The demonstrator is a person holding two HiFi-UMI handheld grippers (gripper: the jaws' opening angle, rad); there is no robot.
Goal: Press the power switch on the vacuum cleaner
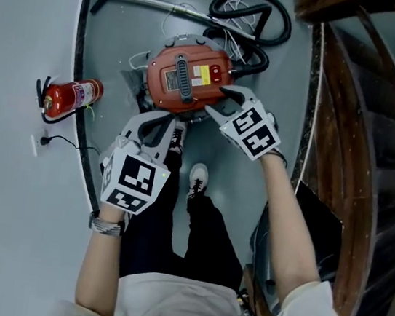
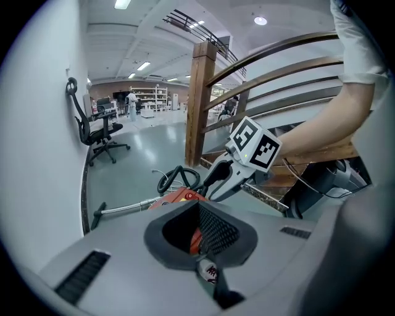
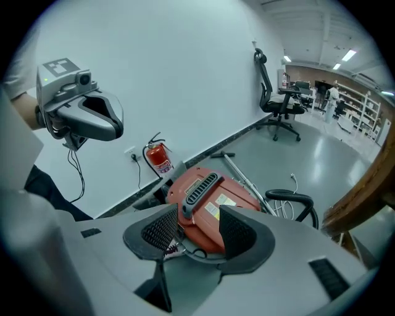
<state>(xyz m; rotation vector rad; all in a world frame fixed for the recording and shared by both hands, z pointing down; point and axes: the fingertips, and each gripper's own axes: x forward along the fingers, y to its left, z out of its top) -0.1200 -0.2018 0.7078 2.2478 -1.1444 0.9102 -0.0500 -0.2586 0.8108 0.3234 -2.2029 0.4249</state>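
While the person is standing over it, the red vacuum cleaner (image 1: 187,78) is sitting on the grey floor (image 1: 128,33) in the upper centre of the head view. Its black hose (image 1: 252,14) is coiling toward the top edge. The right gripper (image 1: 219,102) is hovering at the vacuum cleaner's lower right edge, jaws spread with nothing between them; contact cannot be confirmed. The left gripper (image 1: 160,120) is hanging just below the vacuum cleaner, jaws likewise parted and empty. A fire extinguisher (image 1: 70,96) is standing by the wall at centre left.

Assessment: the spread jaws are risking a straddle or a skid off the rounded top, and a hard push may shunt the vacuum cleaner rather than trip the power switch, which cannot be picked out. The yellow label (image 1: 204,74) is showing print too small to read.
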